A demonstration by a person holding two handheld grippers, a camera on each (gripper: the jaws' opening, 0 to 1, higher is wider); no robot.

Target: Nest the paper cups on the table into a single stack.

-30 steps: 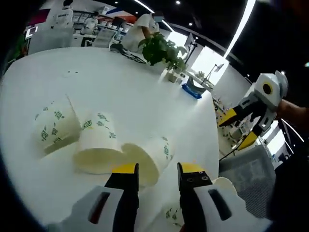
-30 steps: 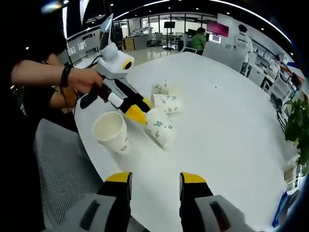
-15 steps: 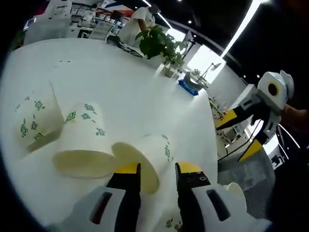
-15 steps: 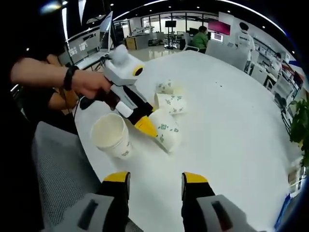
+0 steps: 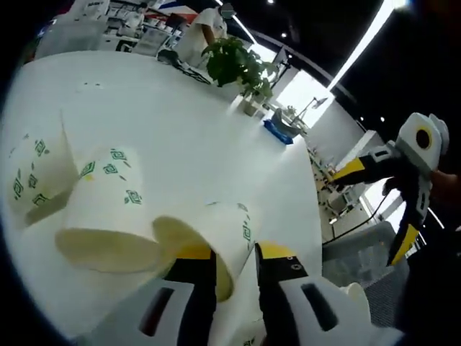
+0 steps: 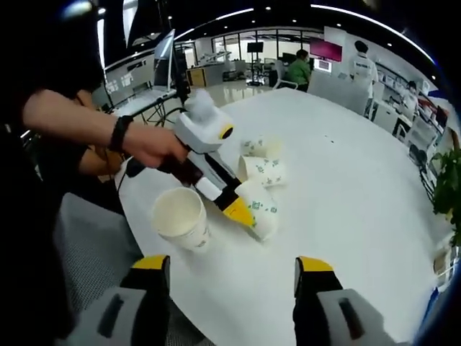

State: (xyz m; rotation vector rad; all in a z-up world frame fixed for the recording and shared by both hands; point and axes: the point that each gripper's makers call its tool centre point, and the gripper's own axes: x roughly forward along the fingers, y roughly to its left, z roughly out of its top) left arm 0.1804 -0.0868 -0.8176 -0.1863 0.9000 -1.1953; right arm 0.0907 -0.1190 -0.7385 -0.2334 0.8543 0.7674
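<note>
Several white paper cups with green print lie on the round white table [image 6: 346,187]. In the left gripper view, my left gripper [image 5: 235,254] straddles the wall of a cup lying on its side [image 5: 229,225], with the jaws narrowed and a gap still showing. Two more cups lie to its left: a near cup [image 5: 108,198] and a far cup [image 5: 32,173]. The right gripper view shows the left gripper [image 6: 241,213] at that lying cup [image 6: 263,210], beside an upright cup [image 6: 180,220]. My right gripper [image 6: 232,268] hovers wide open over the table's near edge, holding nothing.
A grey mesh chair [image 6: 86,267] stands at the table's edge below the upright cup. A potted plant [image 5: 241,68] and a blue object [image 5: 281,131] sit at the far rim. The person's hand [image 6: 144,144] holds the left gripper. People stand in the background.
The left gripper's jaws have moved in along the lying cup and narrowed around its wall. The right gripper's jaws have opened wider and its view has shifted slightly.
</note>
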